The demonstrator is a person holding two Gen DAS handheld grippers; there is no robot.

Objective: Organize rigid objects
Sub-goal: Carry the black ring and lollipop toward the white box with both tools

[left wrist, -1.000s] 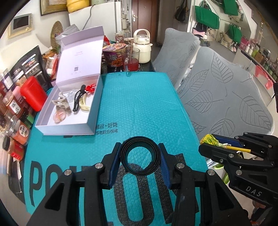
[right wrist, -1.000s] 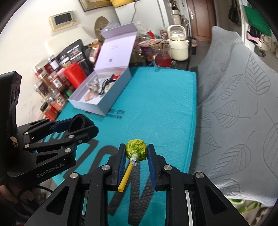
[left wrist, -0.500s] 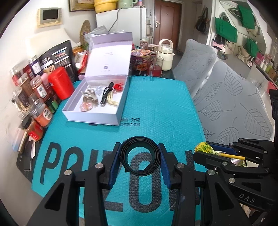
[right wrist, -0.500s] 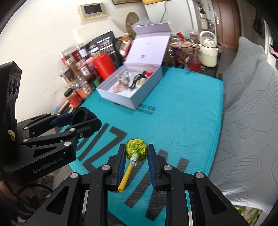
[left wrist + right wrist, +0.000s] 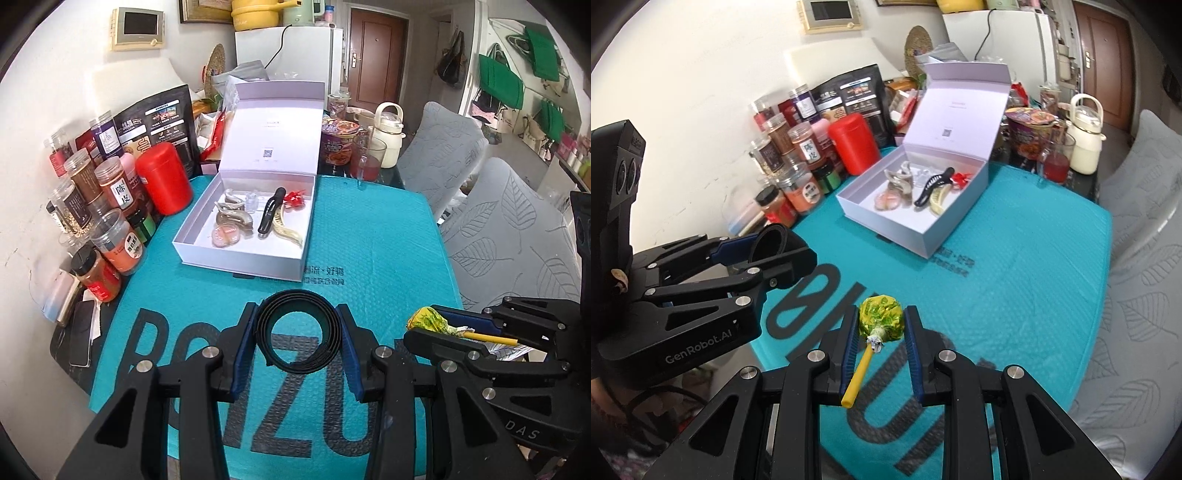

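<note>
My left gripper (image 5: pixel 297 332) is shut on a black ring (image 5: pixel 297 306) and holds it above the teal mat (image 5: pixel 369 236). My right gripper (image 5: pixel 881 325) is shut on a lollipop (image 5: pixel 881 315) with a green-yellow foil head and a yellow stick. It also shows in the left wrist view (image 5: pixel 428 320). An open white box (image 5: pixel 207 254) with its lid up stands ahead at the left, holding several hair clips (image 5: pixel 271 216). Both grippers are short of the box, on the near side of the mat.
Spice jars (image 5: pixel 114 243) and a red canister (image 5: pixel 164 179) line the left edge by the wall. A noodle cup (image 5: pixel 338 142), a glass of red drink (image 5: pixel 367 162) and a white kettle (image 5: pixel 388 134) stand behind the box. Grey leaf-print chairs (image 5: pixel 517 229) are on the right.
Both grippers have pulled back and risen, still holding the ring and the lollipop. The box and jars now sit further ahead and more of the mat shows.
</note>
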